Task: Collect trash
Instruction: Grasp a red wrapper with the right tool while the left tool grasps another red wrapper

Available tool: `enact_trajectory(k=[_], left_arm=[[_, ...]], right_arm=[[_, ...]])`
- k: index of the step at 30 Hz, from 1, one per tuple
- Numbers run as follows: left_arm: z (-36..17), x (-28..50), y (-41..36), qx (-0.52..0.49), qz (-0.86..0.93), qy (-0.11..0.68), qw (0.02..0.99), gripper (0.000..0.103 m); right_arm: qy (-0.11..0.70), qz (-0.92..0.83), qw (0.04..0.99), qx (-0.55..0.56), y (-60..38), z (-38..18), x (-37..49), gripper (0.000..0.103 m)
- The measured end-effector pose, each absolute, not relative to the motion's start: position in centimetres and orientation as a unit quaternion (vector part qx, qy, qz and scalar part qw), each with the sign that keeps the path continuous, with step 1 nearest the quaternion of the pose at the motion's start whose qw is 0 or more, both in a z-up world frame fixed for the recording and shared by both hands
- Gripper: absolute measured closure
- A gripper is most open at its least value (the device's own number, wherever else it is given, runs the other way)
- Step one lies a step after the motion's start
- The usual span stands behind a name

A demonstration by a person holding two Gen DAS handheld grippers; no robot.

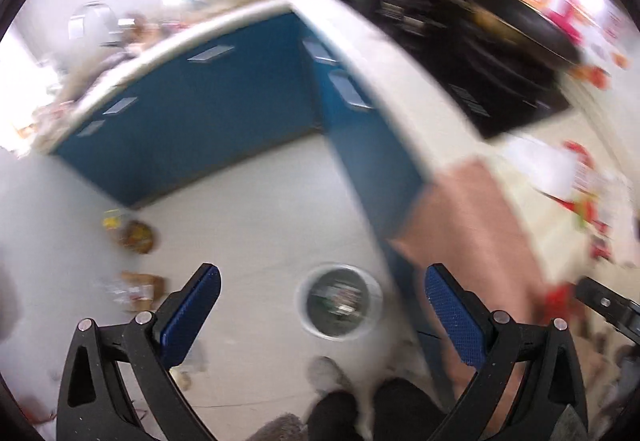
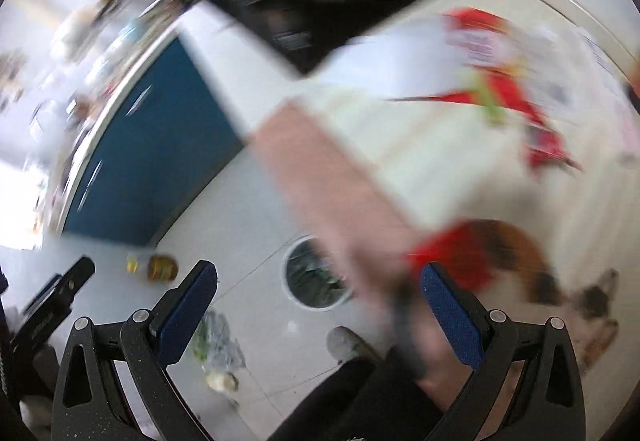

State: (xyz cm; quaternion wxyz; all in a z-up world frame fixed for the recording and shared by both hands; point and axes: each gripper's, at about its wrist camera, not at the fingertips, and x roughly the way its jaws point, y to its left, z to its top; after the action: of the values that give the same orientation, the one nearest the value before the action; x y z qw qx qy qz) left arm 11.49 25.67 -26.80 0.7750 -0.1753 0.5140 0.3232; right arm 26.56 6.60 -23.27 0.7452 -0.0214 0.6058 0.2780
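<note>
Both views are motion-blurred. My left gripper point(image 1: 320, 305) is open and empty, high above the floor. Below it stands a round white-rimmed bin point(image 1: 339, 301) with trash inside. My right gripper point(image 2: 318, 305) is also open and empty; the bin point(image 2: 314, 275) shows on the floor to the left of the counter edge. Trash lies on the floor: a yellow-brown wrapper point(image 1: 134, 235), a brown scrap point(image 1: 140, 291), and in the right wrist view a yellow packet point(image 2: 160, 268) and a crumpled clear bag point(image 2: 218, 341). Red-and-white packaging point(image 2: 496, 81) lies on the counter.
A white counter point(image 1: 400, 73) with blue cabinet fronts point(image 1: 224, 113) wraps around the floor corner. A black cooktop point(image 1: 472, 53) sits on it. A pink strip point(image 2: 320, 177) runs along the counter edge. My legs and a grey slipper point(image 2: 346, 347) are below.
</note>
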Motion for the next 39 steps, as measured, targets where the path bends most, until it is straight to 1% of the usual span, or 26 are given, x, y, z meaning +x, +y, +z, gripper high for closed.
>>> enact_trajectory(k=[3,7,9,13,14,15,16,17,18,19,20,22,25,27,30,32,35,37,38,39], left_arm=[[-28.8,17.6,21.3,-0.158,0.238,0.55,0.785,0.0],[-31.9,25.1,14.5,-0.111,0.119,0.595,0.787,0.0],[-33.1,27.0,11.8,-0.098,0.074,0.614,0.78,0.0],[-37.6,29.9,7.9,-0.085,-0.002,0.662,0.745,0.0],[-38.2,30.2,7.6,-0.081,-0.008,0.666,0.741,0.003],[-38.6,30.3,7.3,-0.08,-0.012,0.669,0.739,0.02],[-38.9,30.5,7.2,-0.077,-0.009,0.672,0.736,0.026],[-38.8,30.8,7.0,-0.073,-0.009,0.667,0.742,0.036],[-38.5,30.9,6.8,-0.068,-0.009,0.661,0.747,0.065],[-38.1,31.1,6.7,-0.062,-0.016,0.653,0.754,0.08],[-37.8,31.3,6.6,-0.055,-0.013,0.652,0.756,0.099],[-37.2,31.8,6.8,-0.038,-0.001,0.647,0.762,0.103],[-35.9,32.5,7.9,-0.022,0.022,0.633,0.773,0.103],[-35.1,32.3,9.1,-0.03,0.034,0.627,0.778,0.103],[-34.3,32.7,11.1,-0.06,0.041,0.622,0.78,0.103],[-34.1,32.5,12.0,-0.102,0.034,0.623,0.775,0.103],[-34.4,32.1,13.0,-0.127,0.044,0.624,0.769,0.099],[-35.0,30.8,13.7,-0.137,0.044,0.629,0.764,0.099],[-35.6,30.7,13.8,-0.139,0.047,0.636,0.758,0.099],[-36.3,30.6,14.0,-0.138,0.053,0.642,0.752,0.099]], right_arm=[[0.621,0.222,0.752,0.006,0.8,-24.3,29.6,0.0],[0.639,0.148,0.754,0.031,-7.1,-26.4,32.0,0.0],[0.642,0.123,0.756,0.038,-10.1,-27.0,32.6,0.0],[0.653,0.09,0.75,0.056,-14.5,-29.0,34.2,0.0],[0.655,0.084,0.748,0.061,-15.3,-29.3,34.4,0.0],[0.656,0.081,0.748,0.064,-15.9,-29.5,34.6,0.0],[0.655,0.08,0.748,0.065,-16.4,-29.7,34.9,0.0],[0.654,0.08,0.749,0.065,-16.9,-30.0,35.4,0.0],[0.652,0.079,0.752,0.063,-17.1,-30.0,35.6,0.0],[0.65,0.079,0.753,0.062,-17.1,-29.9,35.7,0.0],[0.649,0.081,0.754,0.061,-17.2,-30.0,35.9,0.0],[0.647,0.086,0.755,0.059,-17.4,-29.9,36.4,0.0],[0.645,0.098,0.755,0.065,-16.2,-30.7,37.6,0.0],[0.64,0.106,0.757,0.081,-15.3,-30.7,38.3,0.0],[0.632,0.128,0.754,0.127,-14.1,-30.5,39.3,0.0],[0.629,0.143,0.748,0.158,-13.3,-30.6,39.9,0.0],[0.629,0.164,0.729,0.216,-12.1,-31.6,41.5,0.001],[0.628,0.165,0.724,0.233,-11.4,-32.2,42.4,0.007],[0.629,0.167,0.72,0.24,-11.0,-32.7,43.0,0.013],[0.631,0.169,0.716,0.245,-10.4,-33.1,43.4,0.025]])
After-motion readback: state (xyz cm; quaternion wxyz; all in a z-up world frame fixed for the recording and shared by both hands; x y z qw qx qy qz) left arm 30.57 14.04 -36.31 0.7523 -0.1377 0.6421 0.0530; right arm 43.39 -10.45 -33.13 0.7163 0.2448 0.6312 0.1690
